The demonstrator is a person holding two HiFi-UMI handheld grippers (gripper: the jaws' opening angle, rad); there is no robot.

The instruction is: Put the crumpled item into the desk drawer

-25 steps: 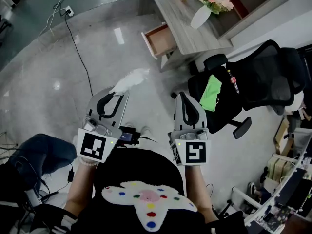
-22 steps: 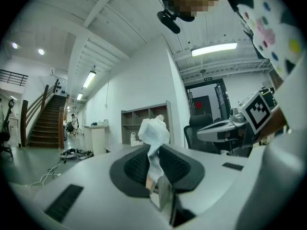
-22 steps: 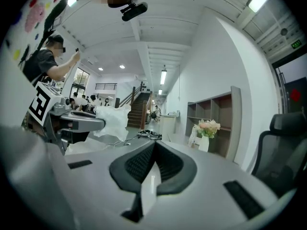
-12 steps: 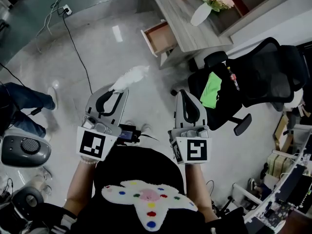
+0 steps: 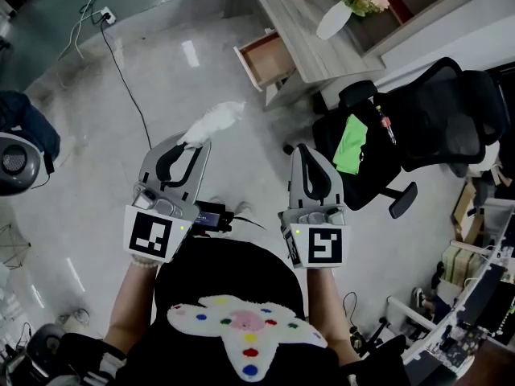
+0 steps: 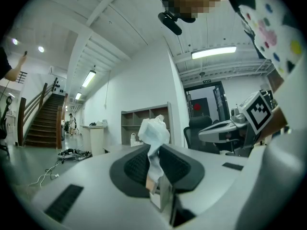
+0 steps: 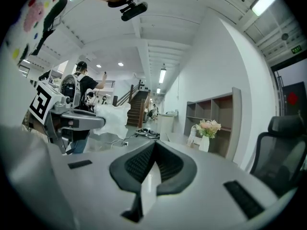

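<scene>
Bystander's leg [image 5: 26, 121] has retreated to the left edge, leaving bare floor [image 5: 173, 79] up to the open drawer [image 5: 269, 59], with a chair [image 5: 418, 119] beside it. Left gripper [image 5: 195, 142] pinches the crumpled paper [image 5: 213, 122] in nearly closed jaws; right gripper [image 5: 302, 151] is closed and empty.

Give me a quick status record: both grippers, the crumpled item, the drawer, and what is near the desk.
left gripper: shut on the paper, white wad sticking out past the tips
right gripper: shut, empty
drawer: open, ahead of both grippers
desk: vase with flowers on top
chair: beside desk, green item on seat
task: paper not yet in drawer
</scene>
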